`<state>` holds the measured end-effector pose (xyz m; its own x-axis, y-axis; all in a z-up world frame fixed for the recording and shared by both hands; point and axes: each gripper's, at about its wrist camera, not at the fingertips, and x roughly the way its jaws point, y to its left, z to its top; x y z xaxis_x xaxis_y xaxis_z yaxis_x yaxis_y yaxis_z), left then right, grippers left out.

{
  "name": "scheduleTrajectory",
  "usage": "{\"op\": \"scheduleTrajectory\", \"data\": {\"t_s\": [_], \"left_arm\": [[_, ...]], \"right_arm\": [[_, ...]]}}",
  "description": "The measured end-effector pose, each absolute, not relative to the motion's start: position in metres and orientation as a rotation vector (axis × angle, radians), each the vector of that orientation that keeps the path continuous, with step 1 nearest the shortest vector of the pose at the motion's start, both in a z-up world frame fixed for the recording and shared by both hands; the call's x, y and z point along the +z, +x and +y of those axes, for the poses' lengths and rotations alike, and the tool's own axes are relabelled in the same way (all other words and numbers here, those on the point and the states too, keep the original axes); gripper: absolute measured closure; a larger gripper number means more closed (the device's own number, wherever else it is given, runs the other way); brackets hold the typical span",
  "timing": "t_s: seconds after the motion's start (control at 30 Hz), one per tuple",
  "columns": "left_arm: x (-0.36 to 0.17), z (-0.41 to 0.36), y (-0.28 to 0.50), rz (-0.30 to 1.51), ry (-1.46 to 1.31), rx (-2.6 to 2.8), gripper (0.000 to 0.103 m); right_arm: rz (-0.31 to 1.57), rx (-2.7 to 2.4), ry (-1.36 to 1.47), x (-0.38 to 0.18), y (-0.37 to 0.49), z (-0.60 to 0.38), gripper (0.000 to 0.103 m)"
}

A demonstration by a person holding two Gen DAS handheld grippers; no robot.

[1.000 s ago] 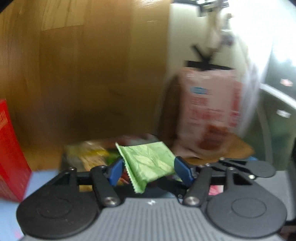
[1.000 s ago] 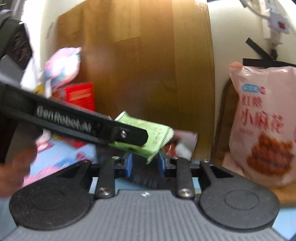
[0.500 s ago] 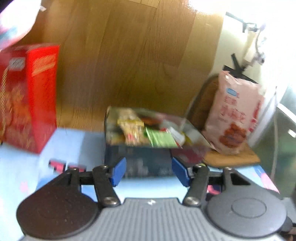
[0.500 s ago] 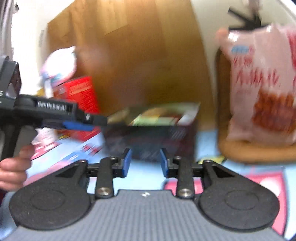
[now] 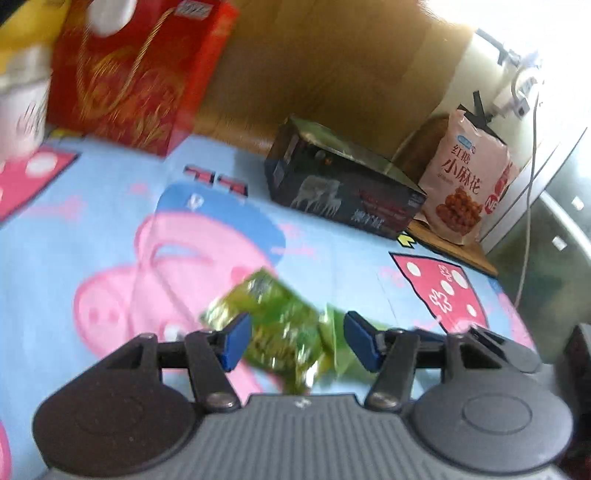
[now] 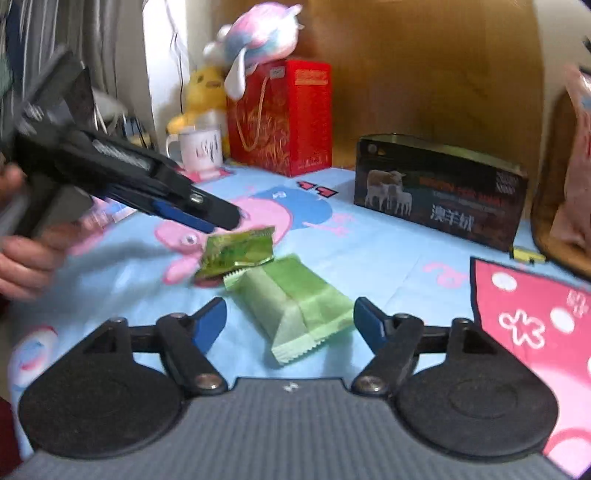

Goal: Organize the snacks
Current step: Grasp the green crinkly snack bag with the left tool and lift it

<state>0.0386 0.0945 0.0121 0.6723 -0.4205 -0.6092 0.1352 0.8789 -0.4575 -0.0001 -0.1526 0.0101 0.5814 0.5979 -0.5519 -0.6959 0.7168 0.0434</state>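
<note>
Two green snack packets lie on the cartoon-print blue cloth (image 5: pixel 110 206). The shiny green packet (image 5: pixel 277 328) (image 6: pixel 236 251) sits between the fingers of my left gripper (image 5: pixel 297 341), which hovers just over it, open and not pinching. The right wrist view shows that left gripper (image 6: pixel 221 218) slanting down from the left. The pale green packet (image 6: pixel 295 306) lies flat between the widening jaws of my right gripper (image 6: pixel 290 325); the pads stand clear of it. The dark open-topped box (image 5: pixel 343 188) (image 6: pixel 439 188) stands at the back; its contents are hidden.
A red gift bag (image 6: pixel 280 118) with a plush toy (image 6: pixel 258 33) on top stands back left, beside a white mug (image 6: pixel 197 147). A pink snack bag (image 5: pixel 465 181) leans right of the box. A person's hand (image 6: pixel 22 258) holds the left gripper.
The left gripper let go of a pale green packet at the box. Both grippers then drew back and down to two packets on the cloth. The right jaws widened.
</note>
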Motion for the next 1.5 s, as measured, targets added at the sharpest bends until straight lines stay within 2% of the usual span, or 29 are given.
{"op": "scheduleTrajectory", "data": {"t_s": [0.1,0.17,0.2,0.23,0.27,0.3,0.53,0.6,0.67,0.93,1.0,1.1,1.5], "left_arm": [[0.011,0.097,0.028,0.771,-0.403,-0.347,0.048],[0.011,0.093,0.026,0.77,-0.394,-0.369,0.048],[0.011,0.09,0.027,0.77,-0.39,-0.375,0.048],[0.011,0.087,0.027,0.771,-0.387,-0.382,0.048],[0.01,0.085,0.027,0.772,-0.387,-0.387,0.048],[0.008,0.084,0.026,0.774,-0.386,-0.388,0.046],[0.006,0.112,0.028,0.76,-0.437,-0.284,0.046],[0.005,0.123,0.03,0.764,-0.456,-0.248,0.046],[0.002,0.13,0.034,0.778,-0.481,-0.237,0.046],[0.004,0.135,0.058,0.769,-0.458,-0.214,0.043],[0.0,0.132,0.07,0.79,-0.449,-0.234,0.043],[-0.001,0.12,0.077,0.776,-0.417,-0.263,0.037],[-0.002,0.107,0.069,0.763,-0.41,-0.296,0.036]], "right_arm": [[0.592,0.719,-0.245,0.007,0.004,-0.146,0.023],[0.594,0.658,-0.231,0.006,0.009,-0.151,0.025],[0.605,0.629,-0.194,0.005,0.014,-0.155,0.04],[0.616,0.605,-0.163,0.005,0.018,-0.16,0.049],[0.61,0.556,-0.14,0.005,0.02,-0.165,0.07],[0.607,0.515,-0.126,0.004,0.02,-0.168,0.077],[0.58,0.513,-0.038,0.011,0.003,-0.181,0.07],[0.548,0.597,-0.079,0.016,-0.008,-0.17,0.06],[0.544,0.69,-0.13,0.018,-0.014,-0.154,0.056],[0.67,0.808,-0.122,0.008,0.003,-0.107,0.056],[0.675,0.797,-0.113,0.006,0.011,-0.102,0.053],[0.69,0.797,-0.092,0.006,0.023,-0.093,0.052],[0.738,0.821,0.201,0.002,0.047,-0.108,0.056]]}}
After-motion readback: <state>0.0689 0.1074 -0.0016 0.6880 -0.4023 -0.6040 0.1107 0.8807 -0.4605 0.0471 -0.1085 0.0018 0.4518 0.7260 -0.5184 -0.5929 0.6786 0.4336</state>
